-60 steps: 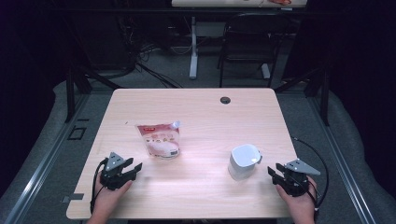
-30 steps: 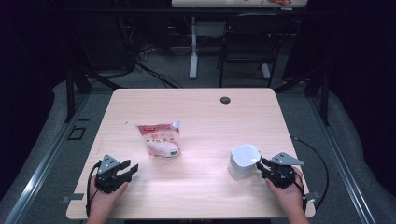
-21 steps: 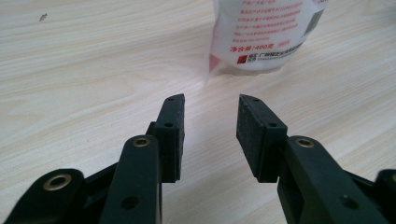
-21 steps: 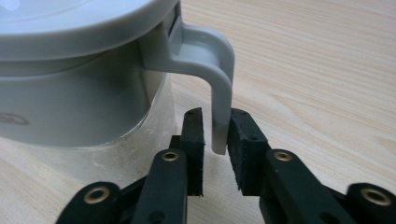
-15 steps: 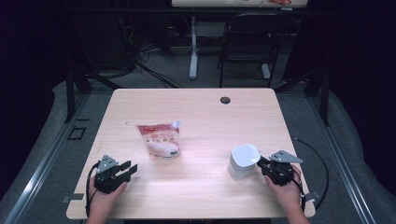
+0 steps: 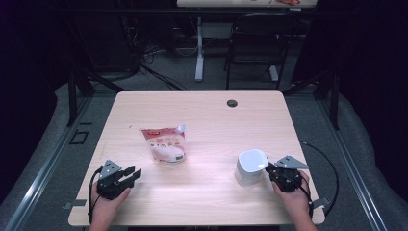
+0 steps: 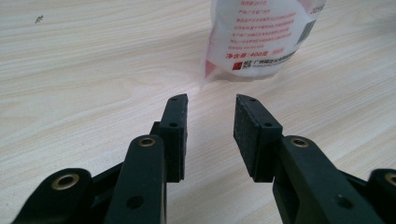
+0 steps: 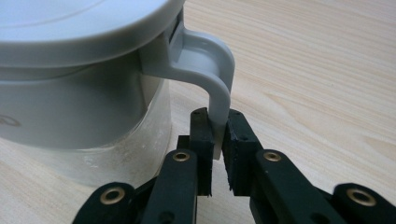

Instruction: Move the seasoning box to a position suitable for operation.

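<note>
A white lidded cup (image 6: 250,167) stands at the table's front right, its handle (image 8: 217,88) pointing at my right gripper (image 6: 267,169). In the right gripper view the right gripper (image 8: 217,123) has just been closing, and its pads now press on the handle's lower part. A pink-and-white spouted pouch (image 6: 164,144) lies flat left of the middle. My left gripper (image 6: 133,173) rests at the front left, aimed at the pouch (image 7: 257,42) and a short way from it. The left gripper (image 7: 211,105) has just narrowed a little, stands open, and has nothing between its pads.
The light wooden table (image 6: 216,125) has a dark cable hole (image 6: 232,103) near its far edge. A chair (image 6: 255,48) and a desk leg stand on the floor beyond it. Cables trail from both grippers over the front edge.
My right gripper came in from the table's right edge to the cup and closed on its handle. The left gripper's jaws narrowed slightly, and that hand has barely shifted.
</note>
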`<state>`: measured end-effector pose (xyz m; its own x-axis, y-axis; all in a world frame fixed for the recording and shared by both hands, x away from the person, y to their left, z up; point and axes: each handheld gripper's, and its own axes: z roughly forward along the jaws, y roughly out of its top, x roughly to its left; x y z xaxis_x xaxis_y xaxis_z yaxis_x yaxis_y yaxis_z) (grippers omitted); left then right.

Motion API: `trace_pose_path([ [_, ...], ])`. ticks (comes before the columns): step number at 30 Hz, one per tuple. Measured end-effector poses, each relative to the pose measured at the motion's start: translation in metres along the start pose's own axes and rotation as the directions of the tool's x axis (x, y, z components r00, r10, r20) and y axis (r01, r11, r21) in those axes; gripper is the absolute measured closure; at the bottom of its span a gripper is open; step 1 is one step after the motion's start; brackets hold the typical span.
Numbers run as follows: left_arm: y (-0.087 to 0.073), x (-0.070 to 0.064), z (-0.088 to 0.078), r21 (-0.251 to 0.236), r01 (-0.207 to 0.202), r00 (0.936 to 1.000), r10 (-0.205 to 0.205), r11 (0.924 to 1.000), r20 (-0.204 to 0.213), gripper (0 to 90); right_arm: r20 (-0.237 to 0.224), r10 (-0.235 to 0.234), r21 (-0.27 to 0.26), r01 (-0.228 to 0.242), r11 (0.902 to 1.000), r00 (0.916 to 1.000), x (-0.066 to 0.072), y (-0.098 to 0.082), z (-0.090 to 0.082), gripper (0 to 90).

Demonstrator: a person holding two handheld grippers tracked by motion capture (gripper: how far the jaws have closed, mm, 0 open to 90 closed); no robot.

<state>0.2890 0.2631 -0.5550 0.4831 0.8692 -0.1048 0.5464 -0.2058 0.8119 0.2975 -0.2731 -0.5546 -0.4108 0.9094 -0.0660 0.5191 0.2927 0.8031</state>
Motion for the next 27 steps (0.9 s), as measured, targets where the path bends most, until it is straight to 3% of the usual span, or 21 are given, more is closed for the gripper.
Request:
trace_pose_path([
  [5, 0.0, -0.001, 0.0, -0.005, 0.017, 0.9997, -0.017, 0.9998, 0.015, 63.8, -0.003, 0.007, 0.006, -0.007, 1.0, 1.0, 0.002, -0.001, -0.002, 83.1],
  [15, 0.0, -0.008, 0.0, 0.013, -0.03, 0.9992, 0.029, 0.9995, 0.026, 64.4, -0.033, -0.008, 0.03, 0.009, 0.9995, 0.9994, 0.018, -0.002, -0.01, 83.6],
  [27, 0.001, -0.008, 0.0, 0.01, -0.044, 0.9988, 0.044, 0.999, 0.023, 64.5, -0.063, -0.017, 0.058, 0.02, 0.9981, 0.9979, 0.029, -0.003, -0.017, 83.2],
])
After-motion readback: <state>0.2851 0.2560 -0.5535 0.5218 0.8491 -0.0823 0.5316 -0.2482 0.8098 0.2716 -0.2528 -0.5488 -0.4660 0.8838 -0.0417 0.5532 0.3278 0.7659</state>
